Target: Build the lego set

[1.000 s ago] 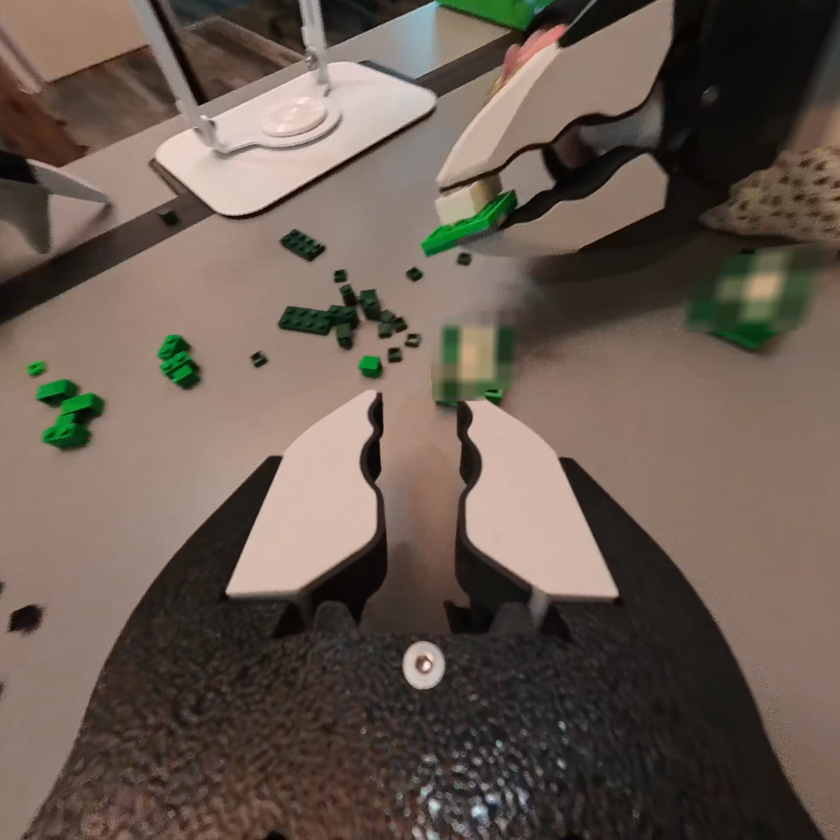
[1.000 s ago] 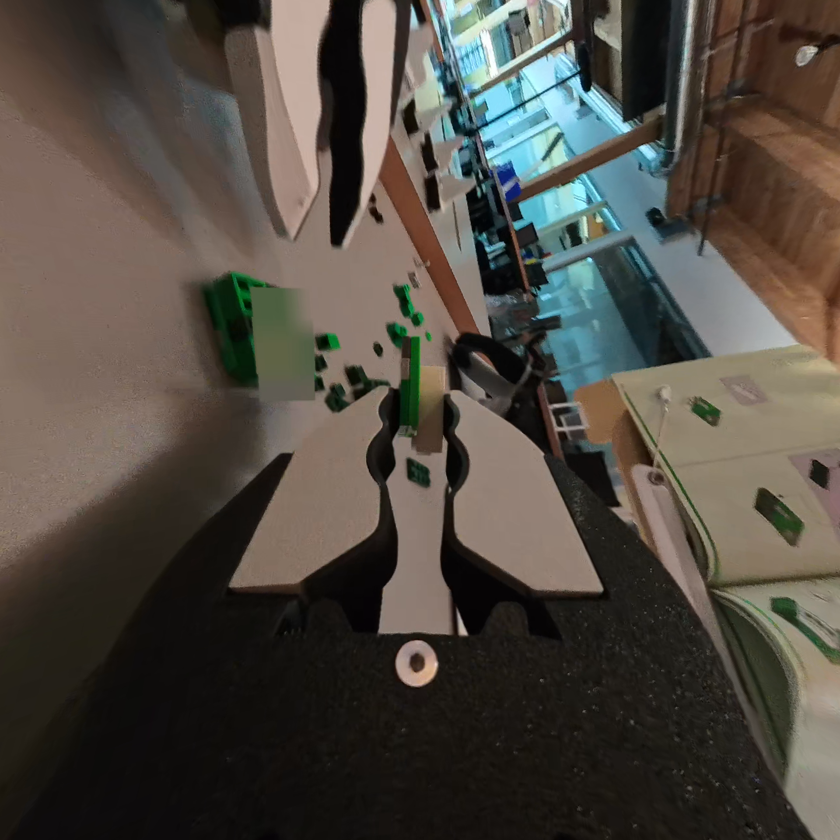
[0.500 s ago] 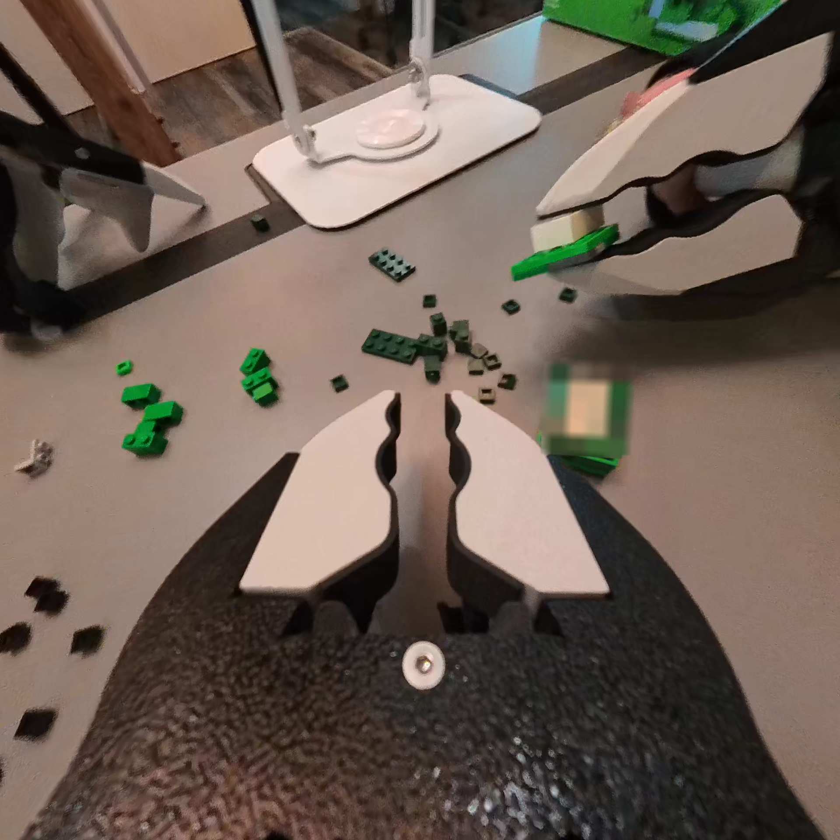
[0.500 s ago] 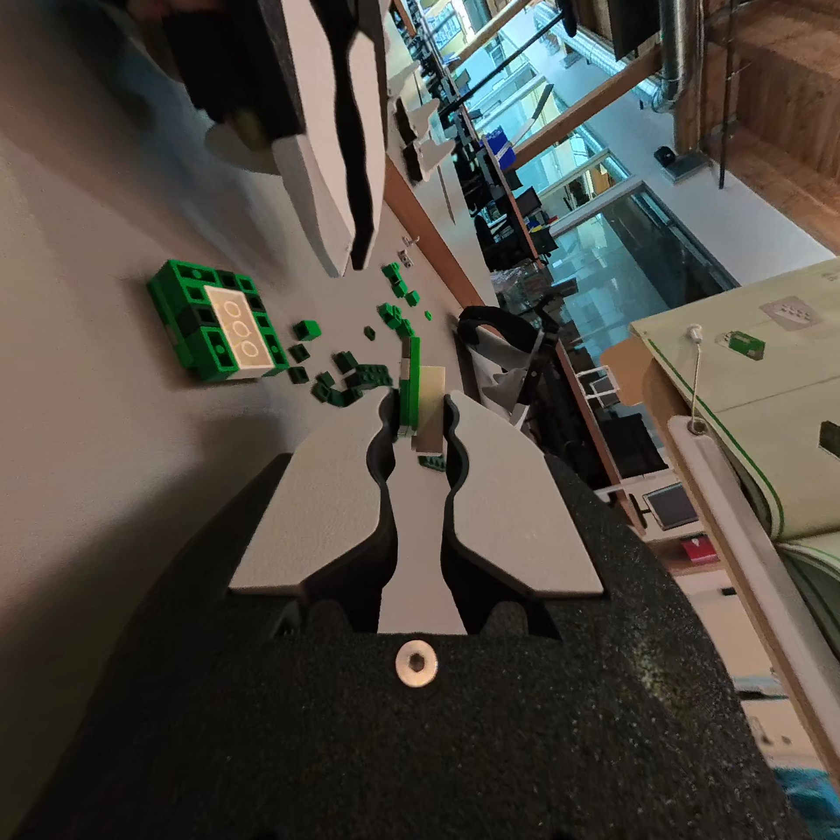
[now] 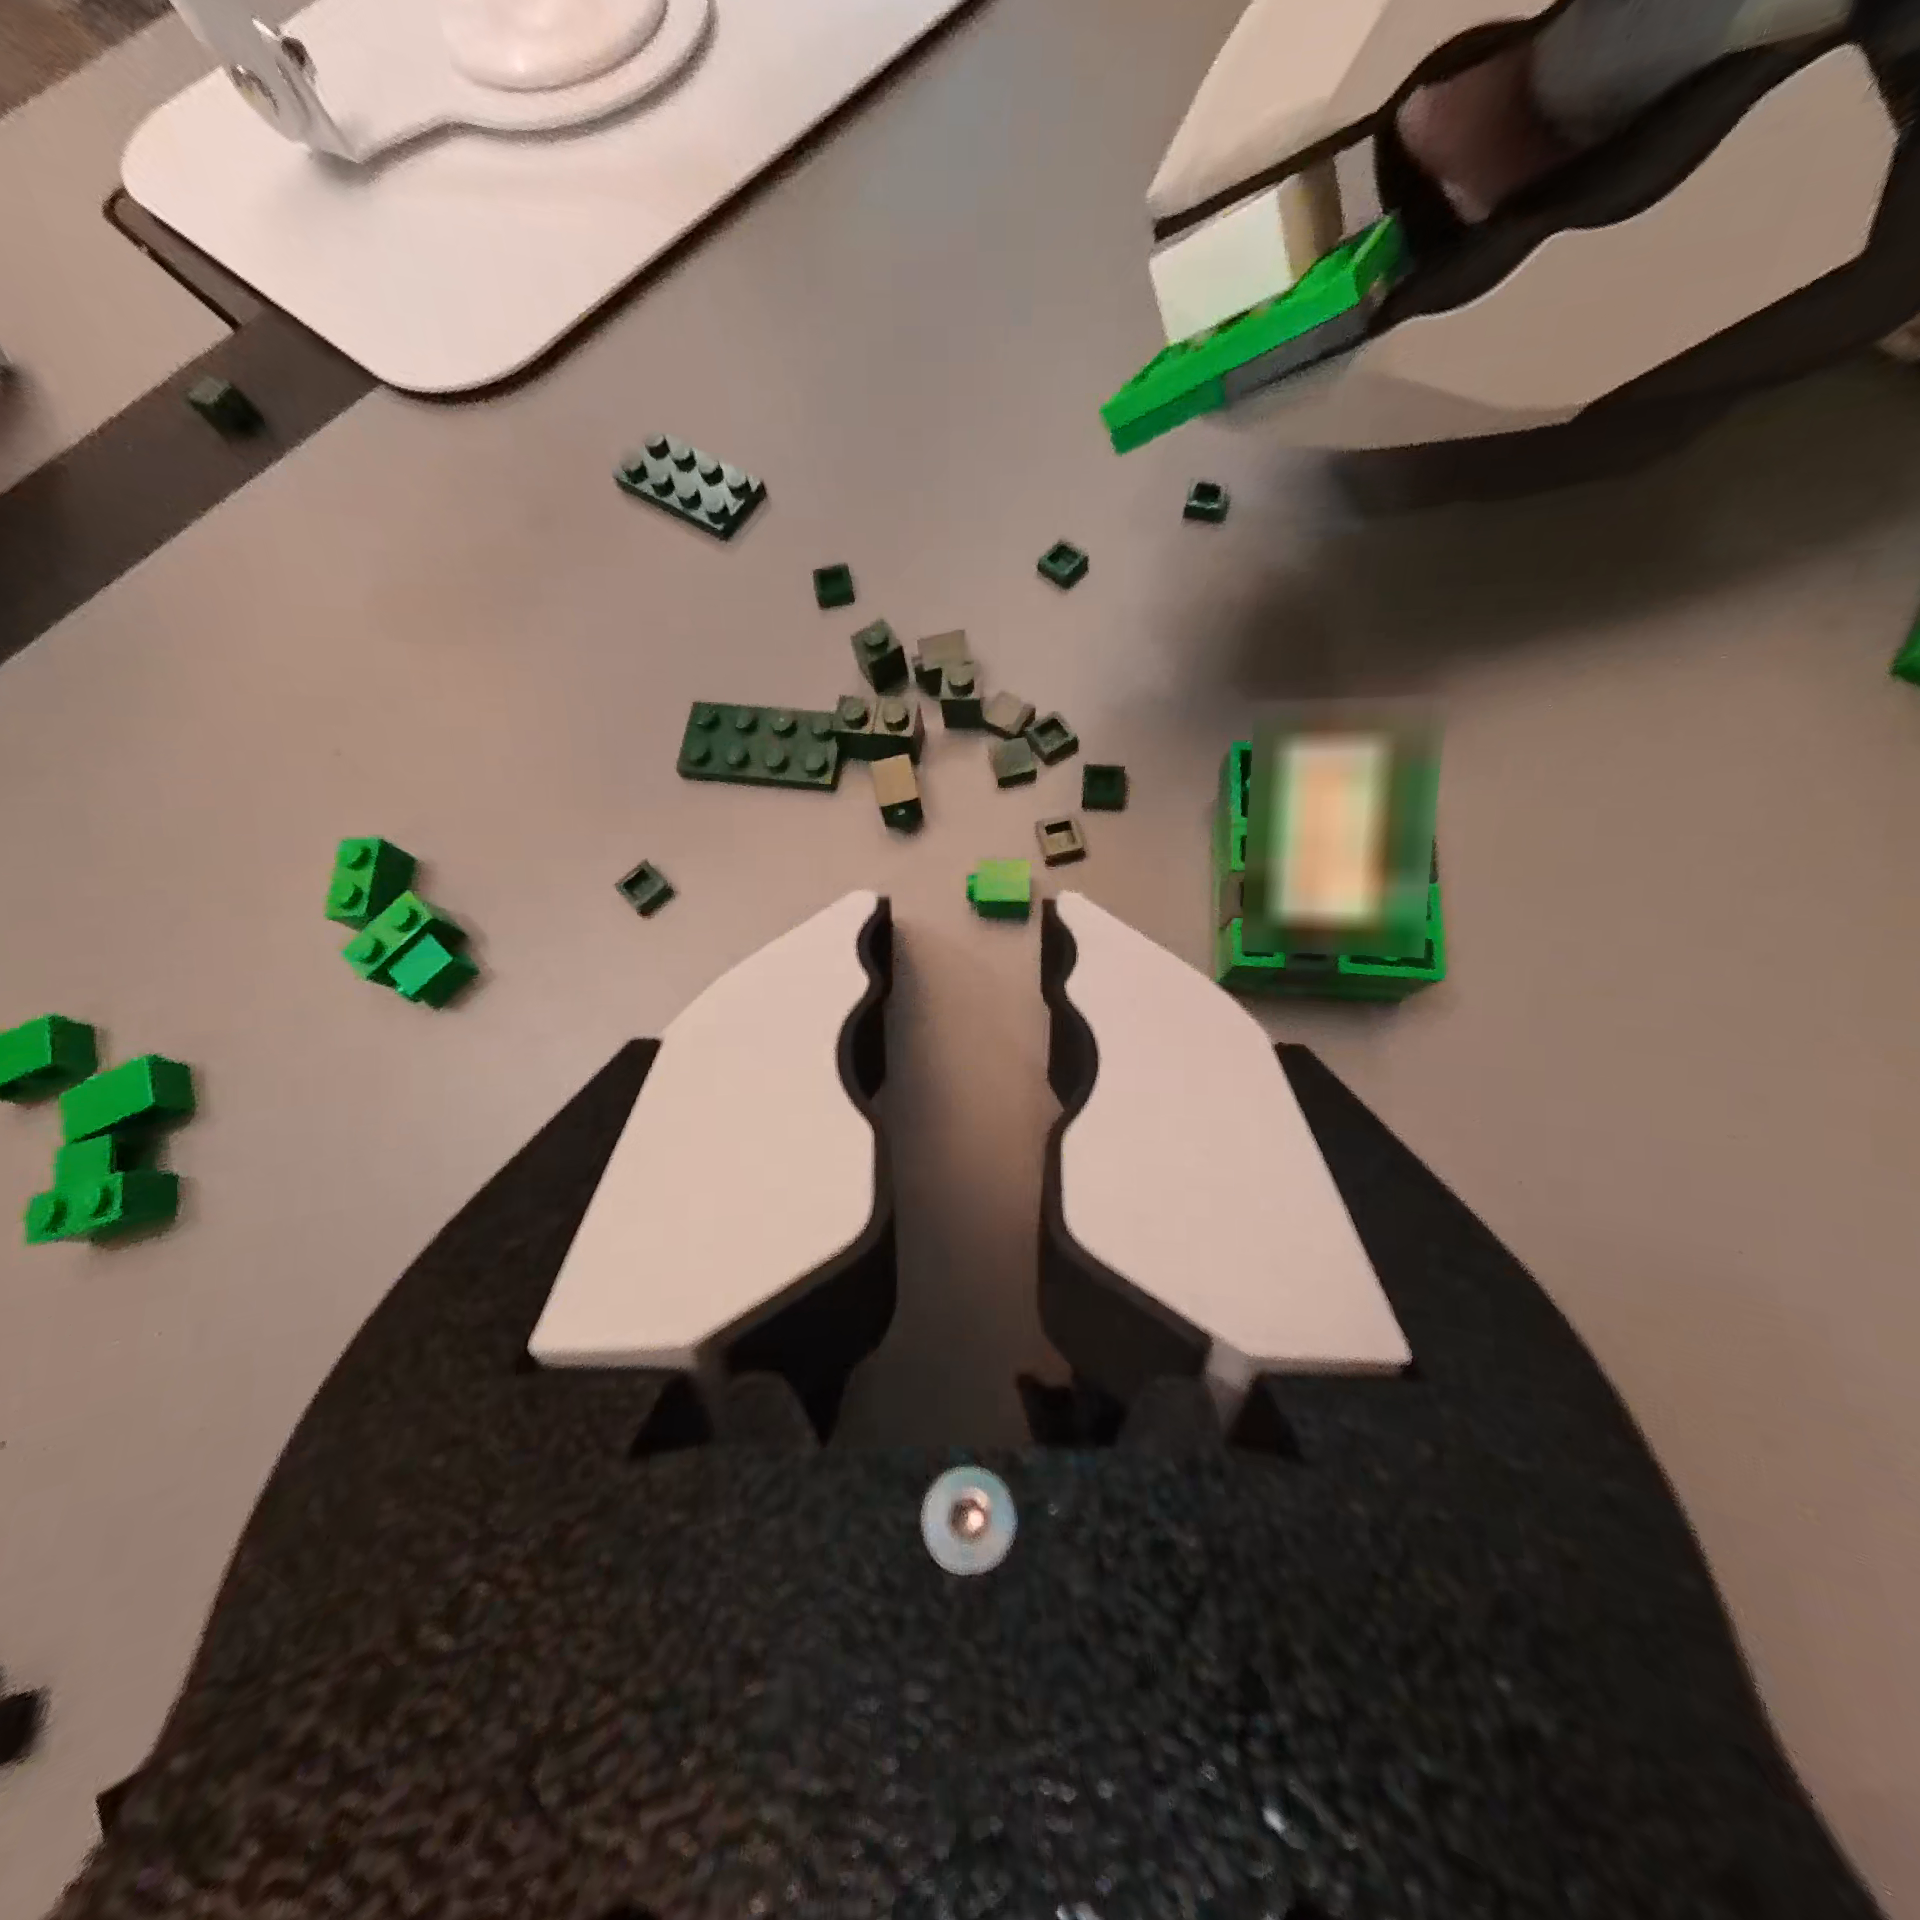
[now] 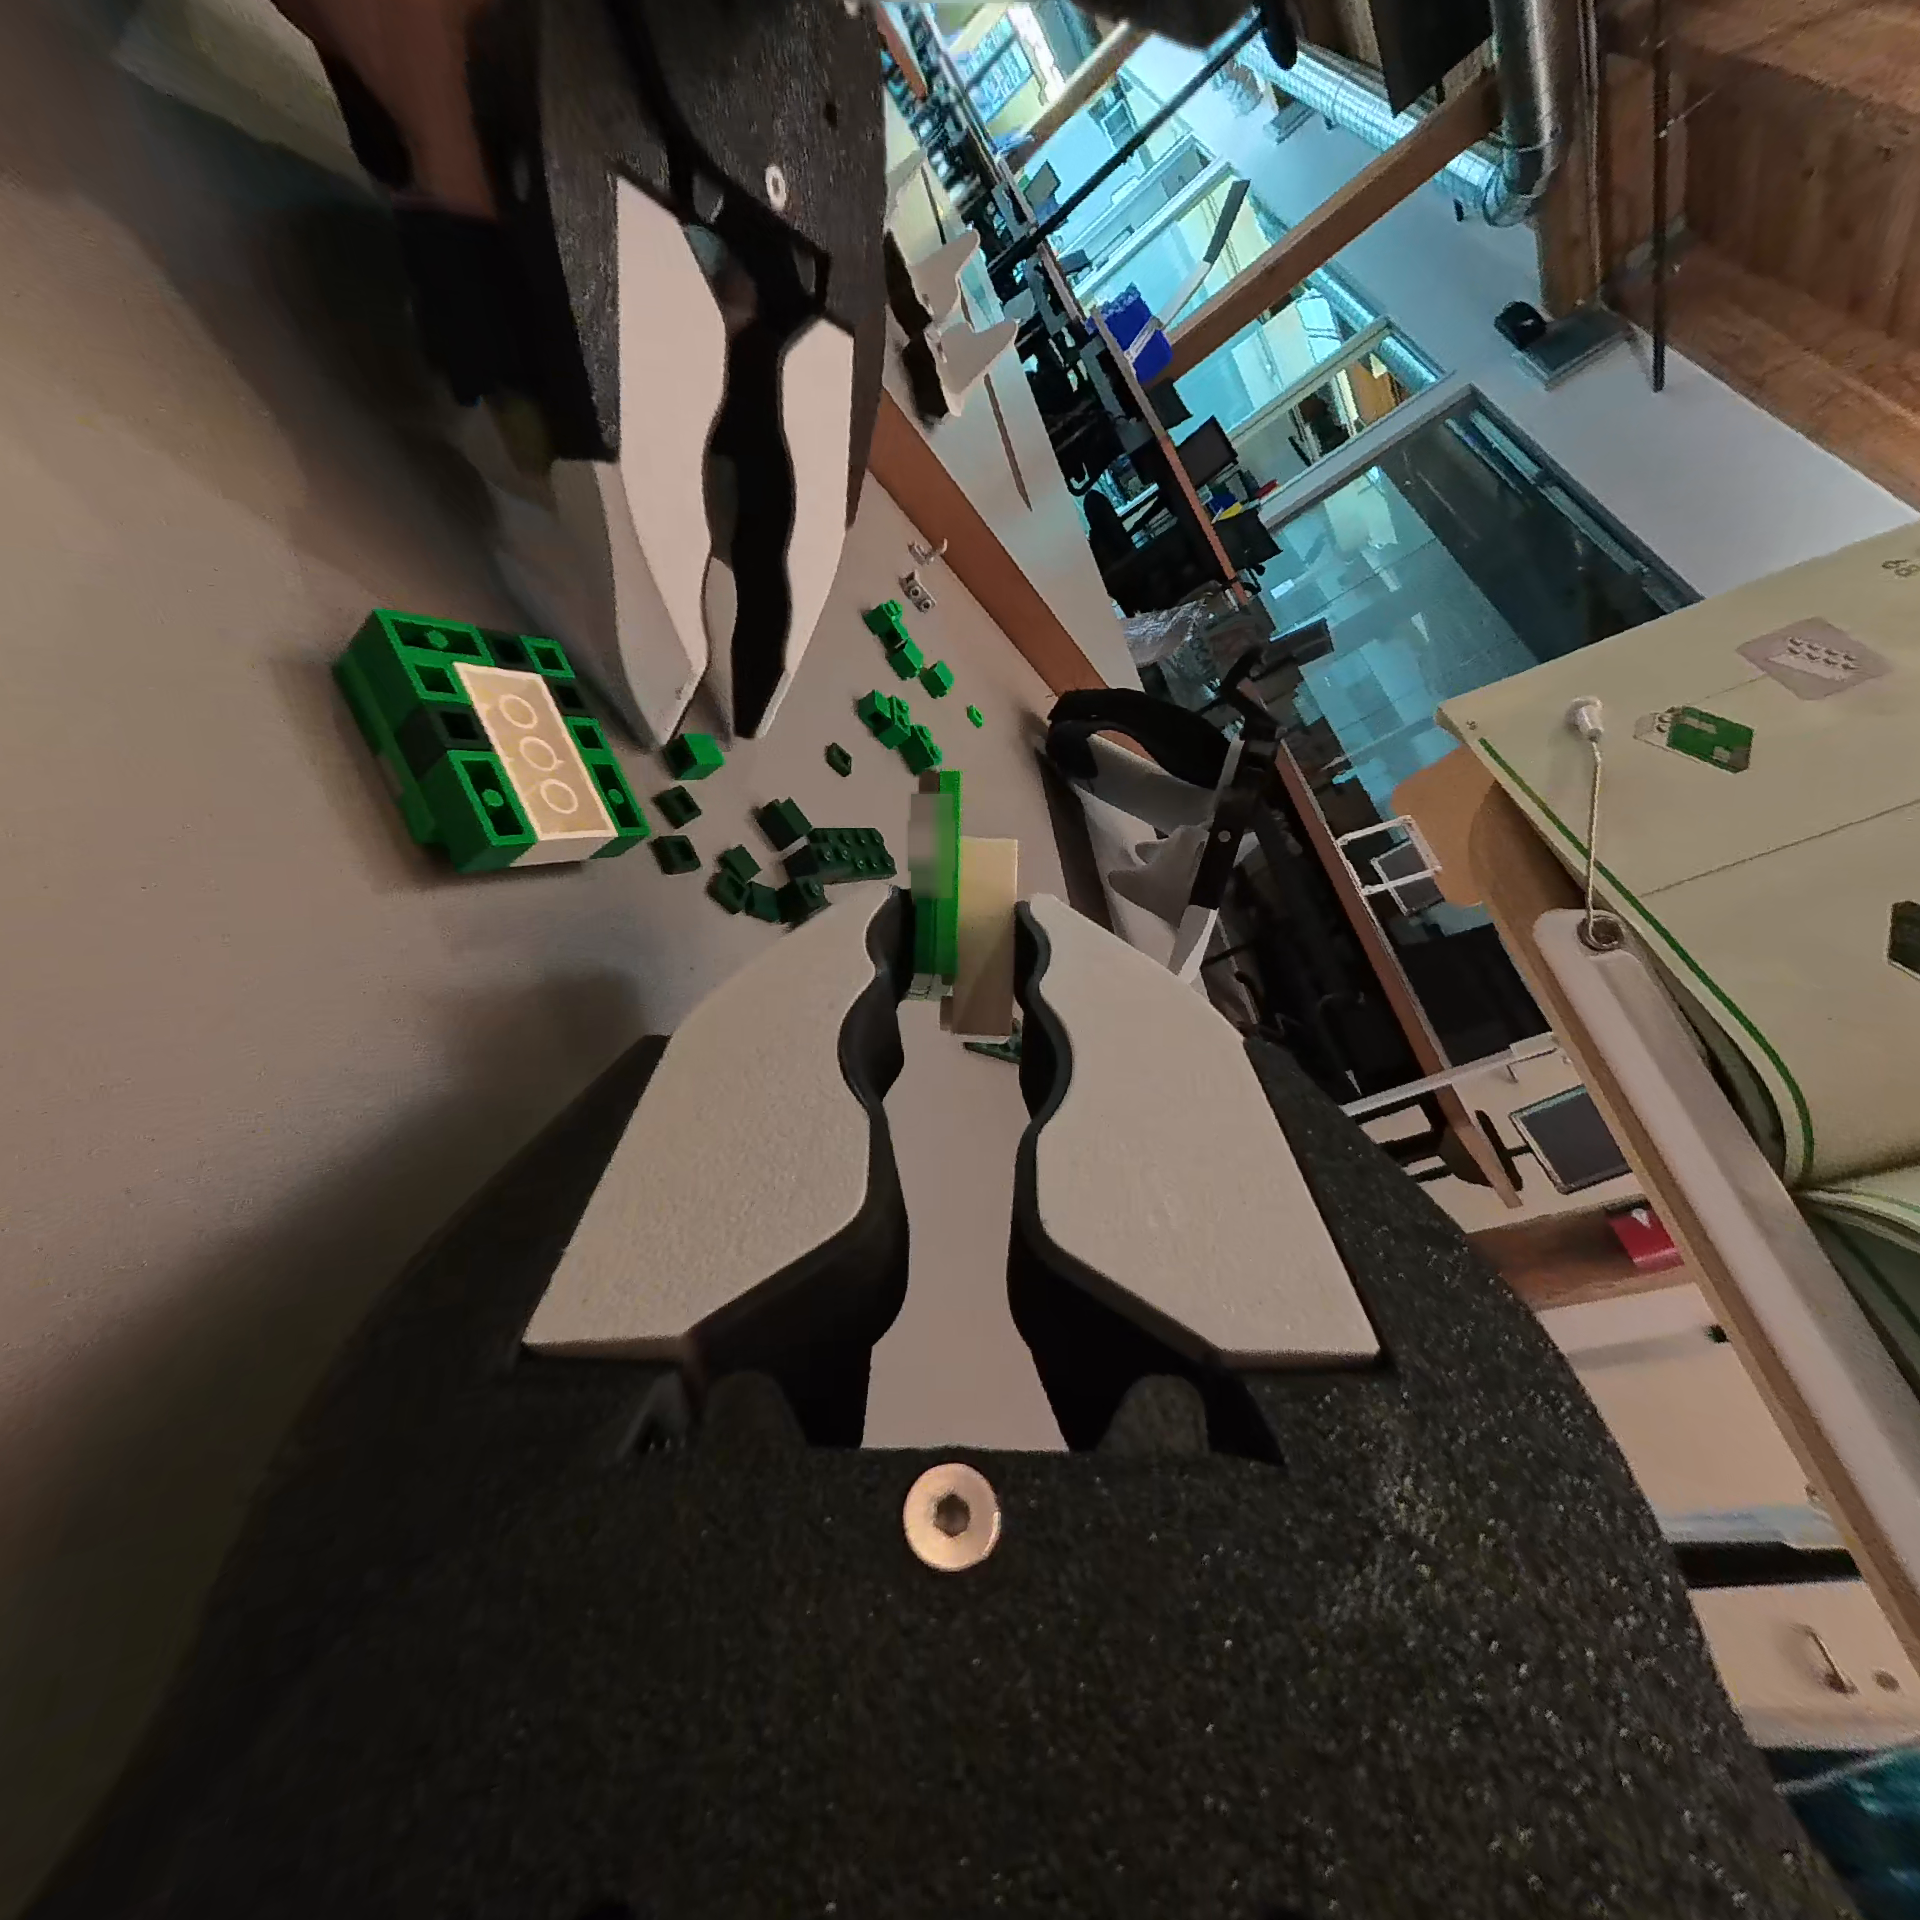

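Since a second ago we have dropped our left gripper (image 5: 966, 914) lower toward the worktop (image 5: 520, 644), jaws apart and empty, with a small bright green brick (image 5: 1000, 889) just beyond its tips, likely our next pick. Beside it to the right sits the partly built green base (image 5: 1330, 966), flat so pieces can be pressed on. Farther off, our right gripper (image 5: 1262, 322) stays clamped on a green plate with a cream brick (image 6: 961, 904), held clear above the loose dark green pieces (image 5: 894, 717).
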The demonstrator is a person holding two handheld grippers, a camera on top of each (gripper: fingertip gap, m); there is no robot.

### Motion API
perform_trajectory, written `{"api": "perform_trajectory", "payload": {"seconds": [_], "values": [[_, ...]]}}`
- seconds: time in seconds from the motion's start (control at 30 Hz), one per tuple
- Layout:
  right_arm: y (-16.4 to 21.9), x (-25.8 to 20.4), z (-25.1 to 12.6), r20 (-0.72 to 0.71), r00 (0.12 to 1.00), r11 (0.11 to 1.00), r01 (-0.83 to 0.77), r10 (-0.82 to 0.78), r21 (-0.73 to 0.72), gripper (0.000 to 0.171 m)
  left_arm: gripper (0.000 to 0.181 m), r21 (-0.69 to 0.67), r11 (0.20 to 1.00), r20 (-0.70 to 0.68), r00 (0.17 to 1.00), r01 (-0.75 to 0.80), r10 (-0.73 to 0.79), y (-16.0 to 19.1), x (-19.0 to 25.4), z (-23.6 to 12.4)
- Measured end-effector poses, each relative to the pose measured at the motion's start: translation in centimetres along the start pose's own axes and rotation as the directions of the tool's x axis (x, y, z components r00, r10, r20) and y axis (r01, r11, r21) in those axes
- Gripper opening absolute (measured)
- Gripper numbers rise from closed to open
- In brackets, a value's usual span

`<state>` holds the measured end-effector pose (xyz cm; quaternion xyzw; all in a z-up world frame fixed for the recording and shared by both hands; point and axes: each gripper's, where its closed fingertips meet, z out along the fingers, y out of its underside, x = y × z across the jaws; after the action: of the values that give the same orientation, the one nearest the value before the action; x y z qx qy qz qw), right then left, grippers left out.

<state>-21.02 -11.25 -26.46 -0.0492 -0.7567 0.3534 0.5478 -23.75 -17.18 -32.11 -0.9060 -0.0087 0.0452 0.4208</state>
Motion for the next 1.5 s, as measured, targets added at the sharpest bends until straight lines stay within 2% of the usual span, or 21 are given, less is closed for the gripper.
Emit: {"api": "perform_trajectory", "payload": {"seconds": [0.13,0.23,0.33,0.47,0.67,0.77,0.83,0.9,0.93,1.03,1.1,1.17,1.27,1.4,1.5], "values": [[0.0,-0.1,0.1,0.004,1.000,1.000,0.004,-0.004,-0.001,0.018,0.022,-0.003,1.000,-0.002,1.000,-0.027,0.027,-0.1,0.2,0.2],[0.0,-0.3,0.1,0.011,1.000,1.000,0.016,-0.016,-0.001,0.018,0.001,-0.013,0.999,0.022,0.999,-0.045,0.045,0.1,0.1,0.2],[-0.1,-0.4,0.0,0.015,0.999,1.000,0.029,-0.029,0.002,0.018,0.000,-0.014,1.000,0.040,0.999,-0.008,0.008,0.6,0.5,-0.6],[-0.2,-0.4,-0.2,0.014,0.999,0.999,0.030,-0.030,0.012,0.018,0.000,-0.024,0.998,0.000,0.998,0.060,-0.060,2.3,3.5,-3.1],[-0.2,-0.6,-0.1,0.022,0.999,0.999,0.035,-0.035,0.011,0.018,0.000,-0.051,0.997,-0.004,0.999,0.050,-0.050,3.9,9.0,-5.4],[-0.2,-0.5,-0.1,0.020,0.999,0.999,0.036,-0.036,0.011,0.018,0.000,-0.043,0.997,-0.002,0.998,0.057,-0.057,4.3,10.3,-5.9],[-0.3,-0.5,-0.2,0.018,0.999,0.999,0.037,-0.037,0.014,0.018,0.004,-0.026,0.994,0.037,0.994,0.102,-0.101,4.5,10.1,-6.3],[-0.3,-0.5,-0.1,0.019,0.999,0.999,0.035,-0.035,0.015,0.018,0.028,-0.002,0.988,0.076,0.985,0.156,-0.155,4.8,10.3,-6.9],[-0.3,-0.5,-0.1,0.020,0.999,0.999,0.034,-0.035,0.017,0.018,0.032,0.020,0.984,0.114,0.977,0.178,-0.179,4.8,10.2,-7.3],[-0.3,-0.6,-0.1,0.023,0.999,0.999,0.041,-0.041,0.019,0.018,0.030,0.086,0.971,0.226,0.945,0.223,-0.236,4.3,9.8,-8.3],[-0.4,-0.7,-0.1,0.023,0.999,0.999,0.045,-0.046,0.019,0.018,0.030,0.056,0.974,0.252,0.941,0.221,-0.228,4.4,10.1,-8.6],[-0.4,-0.6,-0.1,0.024,0.999,0.999,0.043,-0.044,0.019,0.018,0.030,0.011,0.991,0.236,0.962,0.136,-0.135,4.4,10.9,-8.6],[-0.4,-0.6,-0.1,0.022,0.999,0.999,0.041,-0.042,0.020,0.018,0.015,-0.130,0.990,0.227,0.974,0.045,-0.015,5.5,10.9,-8.5],[-0.4,-0.6,-0.1,0.020,0.999,0.999,0.040,-0.041,0.021,0.018,0.006,-0.203,0.977,0.158,0.987,0.072,-0.040,5.4,11.6,-8.2],[-0.4,-0.6,-0.1,0.024,0.999,0.999,0.039,-0.040,0.025,0.018,0.002,-0.242,0.965,0.204,0.978,0.097,-0.047,5.6,10.8,-8.0]]}}
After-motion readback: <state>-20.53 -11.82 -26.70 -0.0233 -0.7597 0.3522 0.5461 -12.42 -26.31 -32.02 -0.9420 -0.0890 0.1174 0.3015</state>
